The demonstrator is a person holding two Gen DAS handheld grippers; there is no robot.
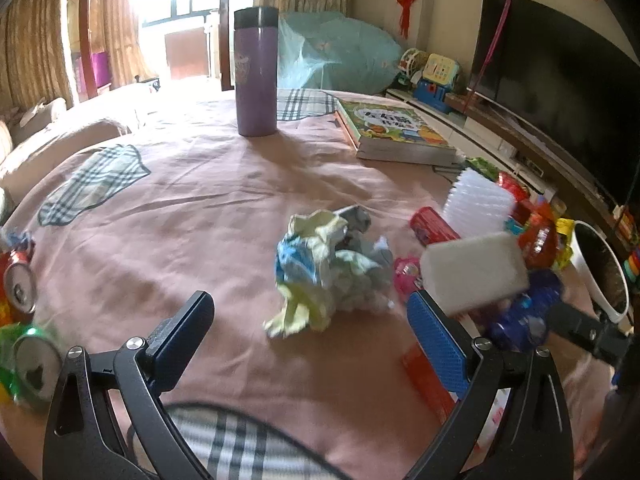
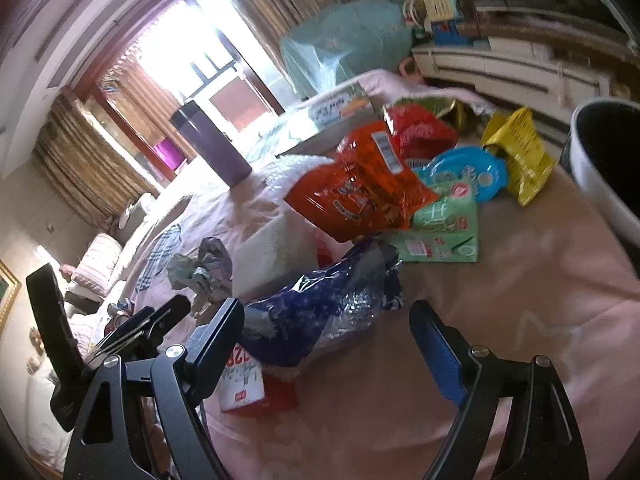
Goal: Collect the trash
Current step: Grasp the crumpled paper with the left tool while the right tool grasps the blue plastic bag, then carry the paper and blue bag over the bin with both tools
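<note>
My left gripper (image 1: 310, 318) is open and empty, just short of a crumpled paper wad (image 1: 330, 268) on the pink tablecloth (image 1: 192, 216). My right gripper (image 2: 328, 320) is open around a blue foil wrapper (image 2: 320, 312) lying on the cloth; it shows in the left wrist view as well (image 1: 528, 308). An orange snack bag (image 2: 356, 188), a yellow bag (image 2: 520, 156), a green packet (image 2: 448, 224) and a red bag (image 2: 420, 128) lie beyond. A white bin (image 2: 600, 168) stands at the right.
A purple tumbler (image 1: 256, 72) and a picture book (image 1: 396, 132) stand at the back. Crushed cans (image 1: 20, 284) lie at the left edge. A white block (image 1: 476, 272) and a red-white carton (image 2: 244, 384) lie close by. The TV (image 1: 552, 88) is at the right.
</note>
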